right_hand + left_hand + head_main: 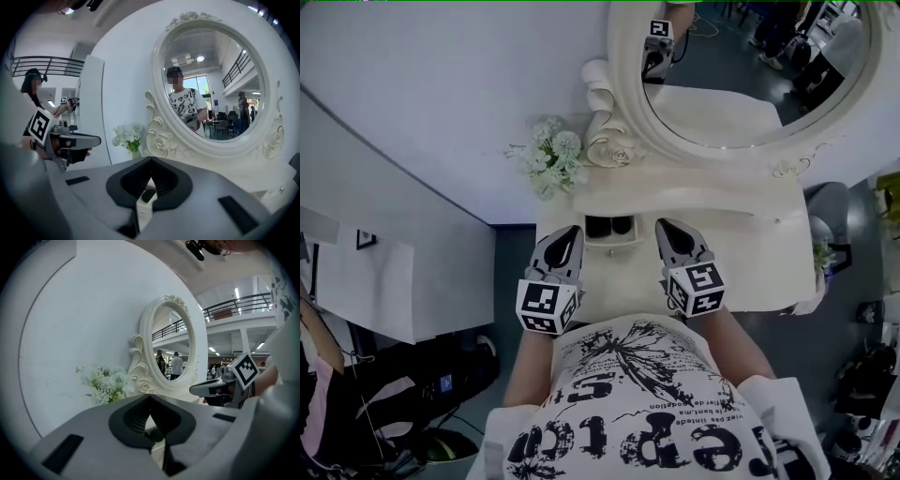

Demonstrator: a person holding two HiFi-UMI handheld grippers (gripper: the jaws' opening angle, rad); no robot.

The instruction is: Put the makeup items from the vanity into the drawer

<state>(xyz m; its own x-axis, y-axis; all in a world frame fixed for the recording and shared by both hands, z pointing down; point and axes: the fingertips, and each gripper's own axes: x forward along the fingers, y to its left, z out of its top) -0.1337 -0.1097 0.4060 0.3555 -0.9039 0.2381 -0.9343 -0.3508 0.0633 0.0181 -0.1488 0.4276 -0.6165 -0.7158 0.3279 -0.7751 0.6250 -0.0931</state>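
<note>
The white vanity (741, 234) stands below me, with a small open drawer (610, 246) at its front left. Two dark items (609, 226) lie inside it; I cannot tell what they are. My left gripper (567, 232) hovers just left of the drawer and my right gripper (668, 226) just right of it, both pointing toward the mirror. In the left gripper view the left gripper (150, 397) has its jaws together at the tips with nothing between them. The right gripper (151, 161) looks the same in its own view, shut and holding nothing.
An oval mirror (623, 56) in a carved white frame stands at the back of the vanity. A bunch of white flowers (551, 157) sits at its left. A grey wall (422, 103) runs behind. Chairs and clutter fill the floor at the left and right edges.
</note>
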